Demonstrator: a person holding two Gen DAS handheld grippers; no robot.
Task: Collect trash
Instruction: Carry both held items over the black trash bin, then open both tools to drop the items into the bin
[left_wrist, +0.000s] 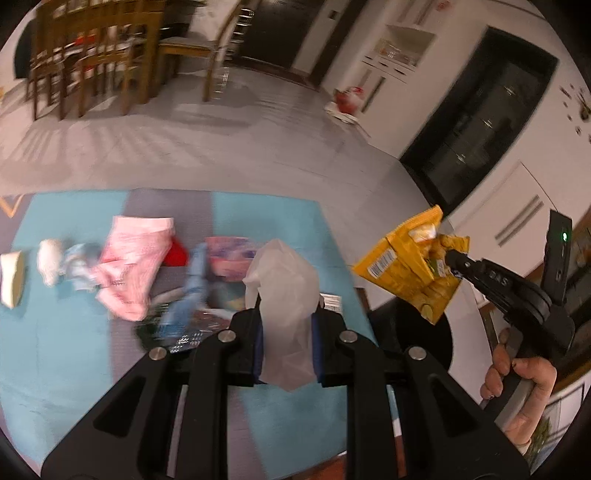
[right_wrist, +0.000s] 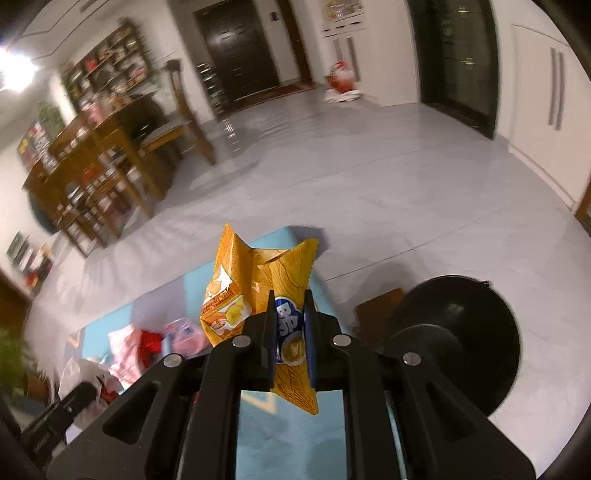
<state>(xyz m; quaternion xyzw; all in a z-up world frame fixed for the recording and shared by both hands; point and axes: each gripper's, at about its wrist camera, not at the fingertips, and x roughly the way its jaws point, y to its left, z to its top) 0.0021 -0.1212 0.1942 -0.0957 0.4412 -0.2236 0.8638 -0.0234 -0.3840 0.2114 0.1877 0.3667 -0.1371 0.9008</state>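
My left gripper (left_wrist: 286, 328) is shut on a crumpled white plastic bag (left_wrist: 284, 295) and holds it above the teal mat (left_wrist: 55, 350). My right gripper (right_wrist: 290, 332) is shut on a yellow snack bag (right_wrist: 258, 288), held up over the mat's far right edge; in the left wrist view the right gripper (left_wrist: 452, 260) and its snack bag (left_wrist: 410, 262) hang at the right. More trash lies on the mat: a pink wrapper (left_wrist: 133, 266), a blue wrapper (left_wrist: 188, 291), a red scrap (left_wrist: 177, 254), white pieces (left_wrist: 50, 260).
A black round bin (right_wrist: 458, 339) stands on the grey floor right of the mat, next to a brown box (right_wrist: 380, 314). Wooden chairs and a table (left_wrist: 92, 62) stand at the far left. White cabinets and dark doors line the far wall.
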